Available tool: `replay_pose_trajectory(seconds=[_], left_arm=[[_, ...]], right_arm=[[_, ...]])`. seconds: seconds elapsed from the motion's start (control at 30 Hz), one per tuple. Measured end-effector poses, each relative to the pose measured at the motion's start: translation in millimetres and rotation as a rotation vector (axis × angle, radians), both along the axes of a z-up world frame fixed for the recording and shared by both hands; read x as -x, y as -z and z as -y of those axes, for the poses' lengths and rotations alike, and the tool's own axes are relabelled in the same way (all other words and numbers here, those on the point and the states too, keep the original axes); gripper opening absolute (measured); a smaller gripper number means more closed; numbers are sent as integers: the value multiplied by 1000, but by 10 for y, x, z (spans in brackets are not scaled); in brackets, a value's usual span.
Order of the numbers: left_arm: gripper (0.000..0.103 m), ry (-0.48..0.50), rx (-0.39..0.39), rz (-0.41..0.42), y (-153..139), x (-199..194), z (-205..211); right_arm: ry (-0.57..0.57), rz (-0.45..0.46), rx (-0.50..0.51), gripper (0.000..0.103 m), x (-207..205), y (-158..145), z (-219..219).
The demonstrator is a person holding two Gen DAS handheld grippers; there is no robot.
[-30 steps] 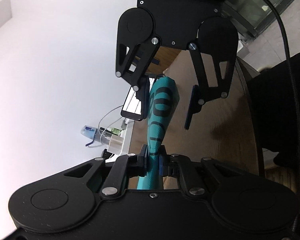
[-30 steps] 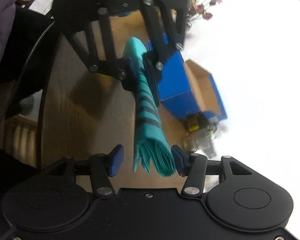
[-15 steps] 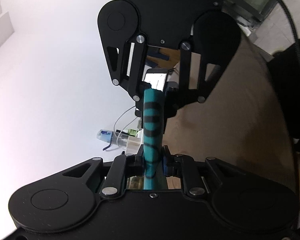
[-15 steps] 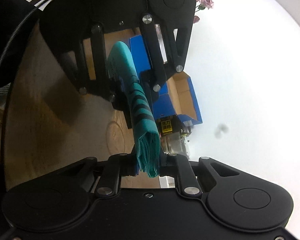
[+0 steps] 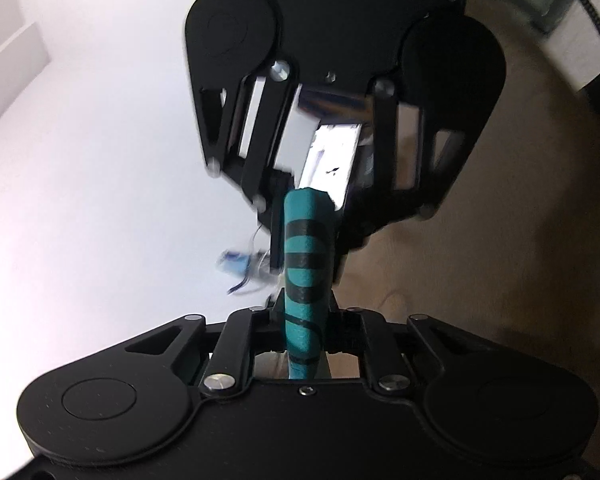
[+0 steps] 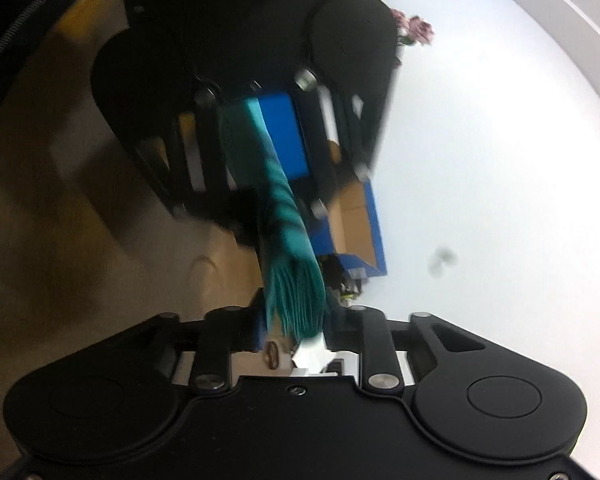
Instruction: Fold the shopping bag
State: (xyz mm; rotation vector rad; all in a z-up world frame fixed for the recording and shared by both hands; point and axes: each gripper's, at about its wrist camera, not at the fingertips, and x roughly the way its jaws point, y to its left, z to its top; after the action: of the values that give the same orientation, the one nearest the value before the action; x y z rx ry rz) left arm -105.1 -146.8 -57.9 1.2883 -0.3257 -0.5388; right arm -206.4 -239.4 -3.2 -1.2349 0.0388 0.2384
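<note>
The shopping bag (image 5: 306, 264) is teal with black printing, folded into a narrow thick strip. It is held in the air between both grippers, which face each other closely. My left gripper (image 5: 304, 316) is shut on one end of the strip. In the right wrist view the bag (image 6: 290, 240) shows its layered folded edges, and my right gripper (image 6: 296, 320) is shut on that end. Each wrist view shows the other gripper (image 5: 312, 216) clamped on the far end, the left one (image 6: 276, 212) appearing blurred.
A wooden table (image 5: 480, 264) lies below. A blue box (image 6: 284, 140) and an open cardboard box (image 6: 354, 224) stand on it, with pink flowers (image 6: 414, 30) behind. A small blue bottle (image 5: 236, 266) and cables sit near the white wall.
My right gripper went from open to shut on the bag's free end. Both grippers have moved closer together, so the strip between them looks shorter. The views are now blurred by motion.
</note>
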Motion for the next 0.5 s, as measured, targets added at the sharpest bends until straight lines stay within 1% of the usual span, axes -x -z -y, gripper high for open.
replay_pose_trajectory(seconds=[0.03, 0.07, 0.1, 0.17, 0.23, 0.3, 0.37, 0.4, 0.43, 0.47, 0.5], left_arm=[[15, -43, 36, -7, -50, -93, -42], [15, -98, 96, -14, -138, -211, -106], [15, -154, 165, -20, -250, -337, -181], [15, -263, 339, -38, -526, -575, -336], [15, -352, 530, -71, -833, -747, -458], [15, -388, 721, -114, -1047, -840, -584], [15, -414, 900, -150, -1216, -913, -694], [15, -426, 960, -162, -1257, -910, -699], [16, -439, 1014, -174, -1292, -899, -693], [15, -452, 1068, -186, -1326, -887, -687], [16, -472, 1096, -193, -1322, -865, -701]], right_arm=[[7, -3, -16, 28, -31, -17, 7], [15, -5, -31, 28, -63, -34, 14], [36, -31, -83, 28, -150, -83, 39], [127, -171, -327, 28, -551, -300, 154], [184, -288, -545, 28, -1021, -464, 238], [246, -367, -748, 28, -1548, -568, 361], [335, -433, -897, 28, -1993, -557, 497], [381, -460, -954, 27, -2199, -506, 556], [429, -466, -986, 27, -2290, -401, 639], [473, -469, -1002, 27, -2481, -368, 659], [513, -479, -1016, 27, -2652, -327, 684]])
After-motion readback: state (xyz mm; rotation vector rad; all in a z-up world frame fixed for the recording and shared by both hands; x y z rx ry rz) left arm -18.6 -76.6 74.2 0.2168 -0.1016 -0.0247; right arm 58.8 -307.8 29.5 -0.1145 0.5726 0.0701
